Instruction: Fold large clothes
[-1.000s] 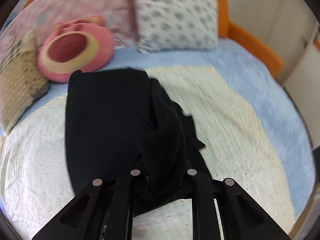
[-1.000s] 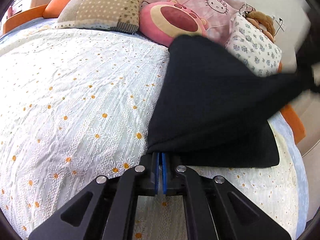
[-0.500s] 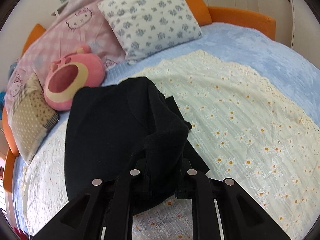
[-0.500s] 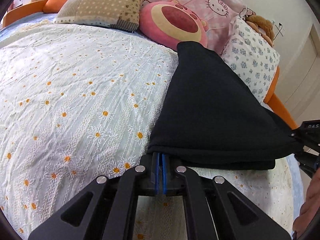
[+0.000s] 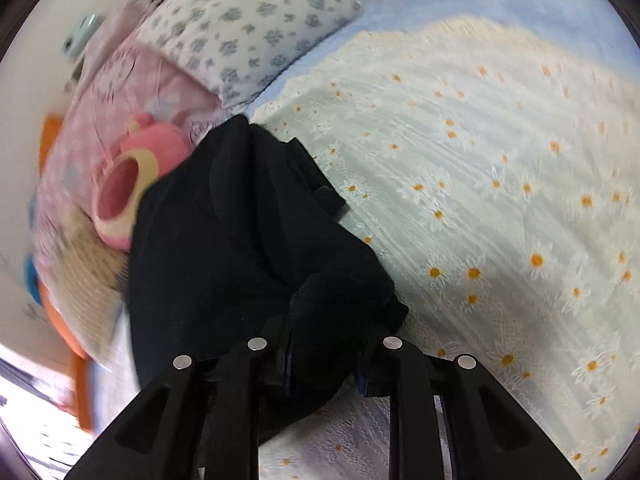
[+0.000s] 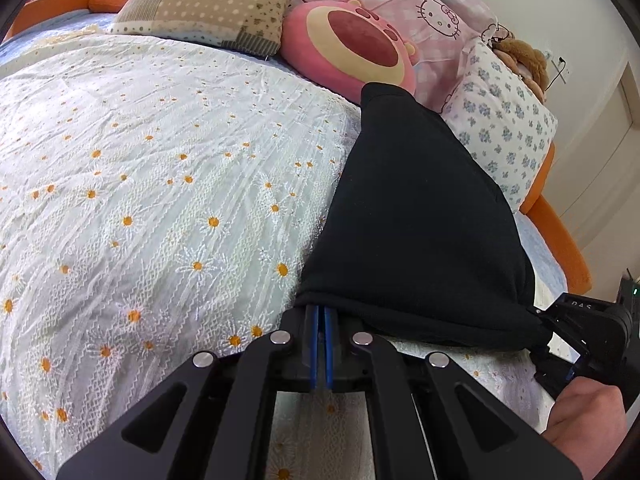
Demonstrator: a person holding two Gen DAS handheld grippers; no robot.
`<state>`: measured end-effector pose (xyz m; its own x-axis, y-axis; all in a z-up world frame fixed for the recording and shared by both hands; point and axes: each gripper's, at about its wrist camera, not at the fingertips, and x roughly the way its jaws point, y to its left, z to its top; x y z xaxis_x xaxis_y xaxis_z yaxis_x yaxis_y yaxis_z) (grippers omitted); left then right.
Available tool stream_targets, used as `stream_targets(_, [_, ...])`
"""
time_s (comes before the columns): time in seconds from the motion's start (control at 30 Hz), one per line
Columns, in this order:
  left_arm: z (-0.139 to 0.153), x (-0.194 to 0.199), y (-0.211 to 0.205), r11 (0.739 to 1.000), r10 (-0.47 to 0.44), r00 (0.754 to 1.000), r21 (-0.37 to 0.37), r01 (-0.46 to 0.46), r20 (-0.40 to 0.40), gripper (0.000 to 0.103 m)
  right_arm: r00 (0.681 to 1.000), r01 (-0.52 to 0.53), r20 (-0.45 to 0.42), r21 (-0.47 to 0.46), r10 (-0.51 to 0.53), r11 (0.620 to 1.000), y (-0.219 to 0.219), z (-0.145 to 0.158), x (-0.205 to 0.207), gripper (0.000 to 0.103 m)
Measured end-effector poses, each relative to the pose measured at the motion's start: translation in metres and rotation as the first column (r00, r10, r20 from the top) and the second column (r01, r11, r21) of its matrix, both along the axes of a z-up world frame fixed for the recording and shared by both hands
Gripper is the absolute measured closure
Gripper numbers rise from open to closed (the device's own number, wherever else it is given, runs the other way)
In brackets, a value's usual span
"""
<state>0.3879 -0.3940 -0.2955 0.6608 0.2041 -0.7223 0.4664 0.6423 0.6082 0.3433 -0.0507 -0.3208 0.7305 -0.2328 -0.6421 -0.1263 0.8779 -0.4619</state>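
Looking along the left gripper (image 5: 324, 364) at lower centre of its wrist view, a bunched wad of the black garment (image 5: 224, 248) fills the gap between the fingers, so it is grasping cloth; the garment runs up toward the pink plush cushion (image 5: 120, 196) at mid left, over the daisy bedspread (image 5: 500, 200). In the right wrist view, the right gripper (image 6: 321, 344) at lower centre is clenched on the garment's near edge, blue pads almost together. The garment (image 6: 420, 232) spans centre to right. The other gripper (image 6: 560, 332) pinches its far corner at lower right.
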Motion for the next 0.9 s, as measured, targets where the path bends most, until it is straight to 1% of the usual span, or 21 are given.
stream_targets(0.03, [-0.001,-0.002,-0.004,0.999,-0.001,1.0,0.04,0.0,0.01,0.077,1.0,0.0,0.001,-0.006,0.0,1.0,0.001,0.0,0.0,0.099])
stream_targets(0.07, [-0.001,-0.006,-0.007,0.999,0.005,1.0,0.046,-0.006,0.014,0.075,1.0,0.0,0.001,-0.009,0.0,1.0,0.001,0.0,0.0,0.099])
stream_targets(0.1, [0.005,-0.008,-0.006,1.0,0.007,1.0,0.02,-0.007,0.015,0.072,1.0,-0.001,0.001,-0.004,0.001,1.0,0.0,0.0,0.0,0.099])
stream_targets(0.13, [0.019,-0.01,0.0,0.998,0.01,1.0,-0.068,-0.01,0.005,0.066,1.0,-0.001,-0.001,0.002,0.001,1.0,-0.001,0.0,0.0,0.099])
stream_targets(0.17, [0.031,-0.009,0.008,0.987,0.017,1.0,-0.16,-0.019,-0.014,0.053,1.0,-0.002,0.0,-0.001,0.002,1.0,0.0,0.0,0.0,0.099])
stream_targets(0.2, [0.044,-0.009,0.017,0.961,0.005,0.998,-0.277,-0.022,-0.064,0.041,1.0,-0.002,0.001,-0.008,0.002,1.0,0.001,0.0,0.0,0.099])
stream_targets(0.23, [0.059,-0.01,0.027,0.904,-0.034,0.989,-0.425,-0.032,-0.145,0.021,1.0,-0.002,0.004,-0.025,0.002,1.0,0.002,-0.001,0.0,0.099])
stream_targets(0.27, [0.071,-0.012,0.033,0.867,-0.063,0.982,-0.498,-0.035,-0.178,0.02,1.0,-0.003,0.004,-0.035,0.004,0.999,0.002,-0.001,0.001,0.099])
stream_targets(0.33, [0.095,-0.02,0.033,0.842,-0.113,0.974,-0.539,-0.012,-0.198,0.021,1.0,-0.005,0.005,-0.04,0.006,0.999,0.001,-0.001,0.001,0.099])
stream_targets(0.4, [0.122,-0.026,0.037,0.831,-0.163,0.97,-0.555,0.038,-0.178,0.02,1.0,-0.009,-0.001,-0.018,0.009,1.0,-0.002,0.0,0.002,0.099])
stream_targets(0.47, [0.156,-0.02,0.057,0.816,-0.168,0.977,-0.574,0.064,-0.13,0.013,1.0,-0.012,-0.003,-0.01,0.012,1.0,-0.004,0.001,0.003,0.099])
stream_targets(0.53, [0.178,-0.002,0.081,0.815,-0.142,0.983,-0.577,0.052,-0.112,0.011,1.0,-0.015,-0.007,-0.015,0.015,1.0,-0.003,0.001,0.004,0.099])
stream_targets(0.57, [0.184,0.013,0.098,0.816,-0.118,0.986,-0.577,0.027,-0.12,0.011,1.0,-0.02,-0.012,-0.011,0.019,1.0,-0.004,0.002,0.004,0.099])
stream_targets(0.63, [0.188,0.048,0.135,0.8,-0.074,0.982,-0.598,-0.045,-0.173,0.011,0.998,-0.053,-0.036,0.016,0.054,0.998,-0.01,0.007,0.006,0.099])
stream_targets(0.7, [0.186,0.078,0.169,0.786,-0.053,0.974,-0.611,-0.095,-0.219,0.014,0.99,-0.123,-0.059,0.054,0.126,0.991,-0.02,0.015,0.004,0.1])
stream_targets(0.73, [0.184,0.096,0.194,0.783,-0.026,0.974,-0.61,-0.121,-0.225,0.018,0.984,-0.157,-0.074,0.082,0.163,0.984,-0.028,0.02,0.002,0.101])
stream_targets(0.77, [0.182,0.107,0.211,0.779,-0.003,0.974,-0.611,-0.14,-0.227,0.019,0.976,-0.187,-0.094,0.11,0.197,0.976,-0.037,0.025,0.0,0.1])
stream_targets(0.8, [0.18,0.114,0.222,0.768,0.006,0.972,-0.622,-0.154,-0.234,0.019,0.968,-0.202,-0.12,0.143,0.22,0.969,-0.051,0.031,-0.004,0.088])
stream_targets(0.83, [0.174,0.123,0.236,0.749,0.014,0.968,-0.639,-0.177,-0.252,0.019,0.966,-0.204,-0.128,0.159,0.225,0.966,-0.061,0.035,-0.008,0.06])
stream_targets(0.87, [0.166,0.128,0.247,0.73,0.019,0.964,-0.655,-0.195,-0.266,0.019,0.965,-0.21,-0.123,0.176,0.233,0.962,-0.069,0.039,-0.013,0.043])
stream_targets(0.9, [0.161,0.131,0.251,0.716,0.008,0.962,-0.67,-0.197,-0.274,0.019,0.968,-0.214,-0.085,0.201,0.235,0.956,-0.085,0.047,-0.022,0.017])
